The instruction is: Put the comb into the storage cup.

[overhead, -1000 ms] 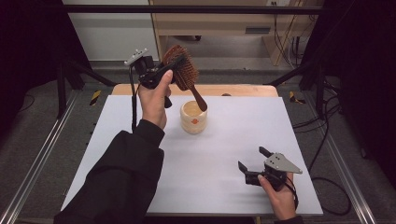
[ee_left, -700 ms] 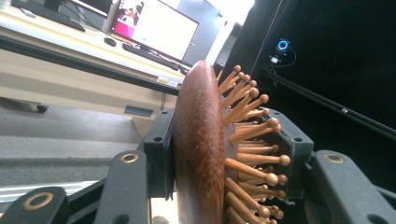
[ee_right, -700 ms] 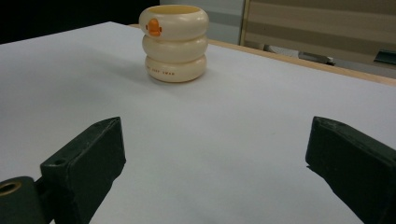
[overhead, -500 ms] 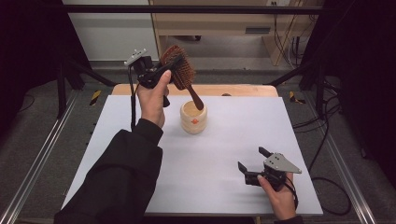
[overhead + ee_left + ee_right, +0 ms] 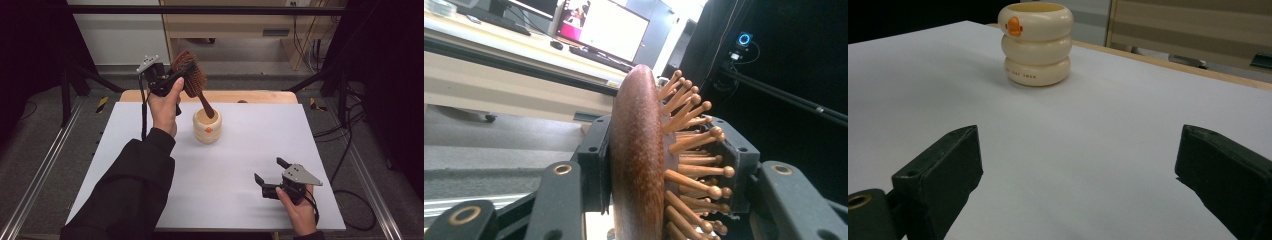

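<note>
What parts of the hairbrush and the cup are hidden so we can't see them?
- Hairbrush handle tip: high view, hidden by the cup's rim; whether it touches the bottom cannot be told.
- Handle: left gripper view, cut off by the bottom edge.
- Small lettering on the cup: right gripper view, too small to read.
- Left gripper: high view, partly covered by the hand.

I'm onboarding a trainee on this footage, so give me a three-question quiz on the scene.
1. True or false: the left hand-held gripper is clamped on the head of the wooden hairbrush.
2. Where does the brush handle point? A) toward the ringed cream cup B) away from the table
3. Fill in: the right hand-held gripper has its jaws ____.

Key: 1 true; 2 A; 3 open, with nothing between them.
</note>
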`<state>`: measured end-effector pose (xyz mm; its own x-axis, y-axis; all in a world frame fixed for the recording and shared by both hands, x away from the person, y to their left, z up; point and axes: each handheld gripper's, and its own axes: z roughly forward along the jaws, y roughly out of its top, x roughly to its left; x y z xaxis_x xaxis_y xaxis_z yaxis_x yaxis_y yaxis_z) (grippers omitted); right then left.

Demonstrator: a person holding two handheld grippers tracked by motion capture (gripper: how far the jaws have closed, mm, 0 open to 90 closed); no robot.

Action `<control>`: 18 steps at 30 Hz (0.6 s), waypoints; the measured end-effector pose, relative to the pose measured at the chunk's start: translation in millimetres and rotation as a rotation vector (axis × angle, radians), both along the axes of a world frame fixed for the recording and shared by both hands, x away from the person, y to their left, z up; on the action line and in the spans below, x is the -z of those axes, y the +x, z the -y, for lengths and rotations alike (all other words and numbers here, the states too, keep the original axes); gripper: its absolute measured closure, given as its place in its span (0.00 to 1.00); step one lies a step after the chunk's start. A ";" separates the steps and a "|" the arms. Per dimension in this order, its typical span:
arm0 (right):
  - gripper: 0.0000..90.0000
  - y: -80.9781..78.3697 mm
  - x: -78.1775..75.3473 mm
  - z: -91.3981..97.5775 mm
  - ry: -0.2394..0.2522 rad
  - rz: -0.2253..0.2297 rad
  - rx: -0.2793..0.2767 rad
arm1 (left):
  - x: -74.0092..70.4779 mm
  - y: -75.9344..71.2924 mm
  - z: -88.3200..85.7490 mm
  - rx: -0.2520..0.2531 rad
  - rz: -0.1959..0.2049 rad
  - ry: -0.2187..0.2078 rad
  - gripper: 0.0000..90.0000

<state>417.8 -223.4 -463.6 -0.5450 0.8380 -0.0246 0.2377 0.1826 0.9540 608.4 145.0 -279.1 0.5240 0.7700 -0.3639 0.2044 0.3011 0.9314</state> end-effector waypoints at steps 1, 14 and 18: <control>0.06 0.1 0.2 0.0 0.000 -0.001 -0.001 | 0.6 0.1 -0.1 -0.001 0.001 0.002 0.56; 0.06 1.0 1.8 -0.9 -0.005 -0.008 -0.003 | 11.5 4.0 5.3 -0.005 -0.001 0.013 0.56; 0.06 1.8 2.0 -1.5 0.000 -0.011 -0.007 | 14.1 4.8 7.3 -0.010 0.005 0.024 0.56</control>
<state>419.6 -221.8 -465.6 -0.5509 0.8344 -0.0183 0.2471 0.1840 0.9514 613.2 137.8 -293.2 0.5183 0.7834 -0.3431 0.1972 0.2810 0.9392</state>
